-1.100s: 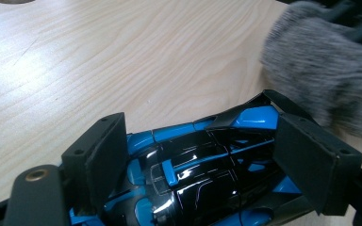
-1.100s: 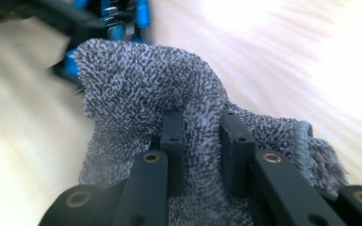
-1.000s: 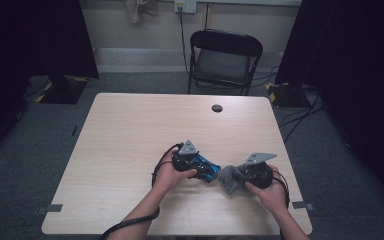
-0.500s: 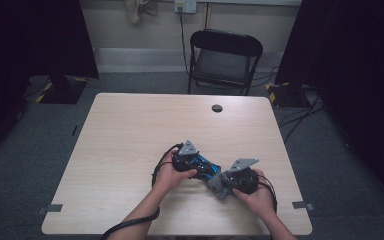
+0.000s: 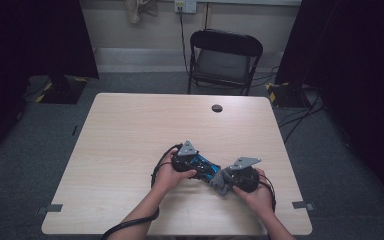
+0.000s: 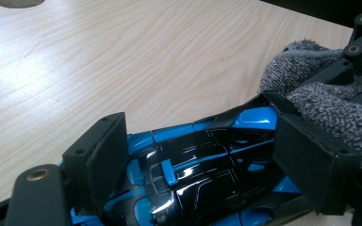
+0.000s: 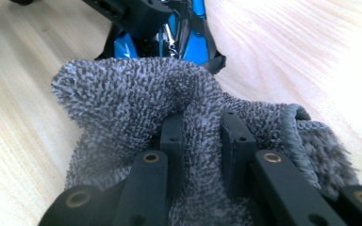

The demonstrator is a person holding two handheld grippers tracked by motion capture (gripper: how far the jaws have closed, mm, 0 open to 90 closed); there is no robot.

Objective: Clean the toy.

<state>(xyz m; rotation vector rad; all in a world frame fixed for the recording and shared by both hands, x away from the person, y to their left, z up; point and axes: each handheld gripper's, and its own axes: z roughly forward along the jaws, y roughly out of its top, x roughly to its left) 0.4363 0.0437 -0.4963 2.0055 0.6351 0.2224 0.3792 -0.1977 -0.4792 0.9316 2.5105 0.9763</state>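
moved since a second ago: the right gripper (image 5: 223, 182) has slid in from the right with its cloth, and the gap that lay between the cloth and the toy car is gone; the left gripper (image 5: 205, 169) and the car have stayed put.
toy car (image 6: 202, 165): a blue-and-black model, on the table (image 5: 130, 140) near the person's edge, a little right of centre.
long axis: in the high view the car (image 5: 202, 166) runs from upper left to lower right, so one end faces the cloth.
left gripper (image 6: 207, 160): jaws set wide, one pad on each flank of the car, clamping it across its width.
grey cloth (image 7: 136, 99): a terry rag bunched over the right gripper's tips, touching the car's near end; in the left gripper view the cloth (image 6: 330, 101) sits at the car's far end.
right gripper (image 7: 202, 134): jaws drawn close together, pinching a fold of the cloth.
relation that counts: the car (image 7: 169, 33) lies straight ahead of the right gripper, just past the cloth's front edge, its length in line with the reach.
nearer hand: the left holds the car; the right is the free one to work.
next move, as I judge it: a wipe along the body, lengthwise, toward the left gripper.
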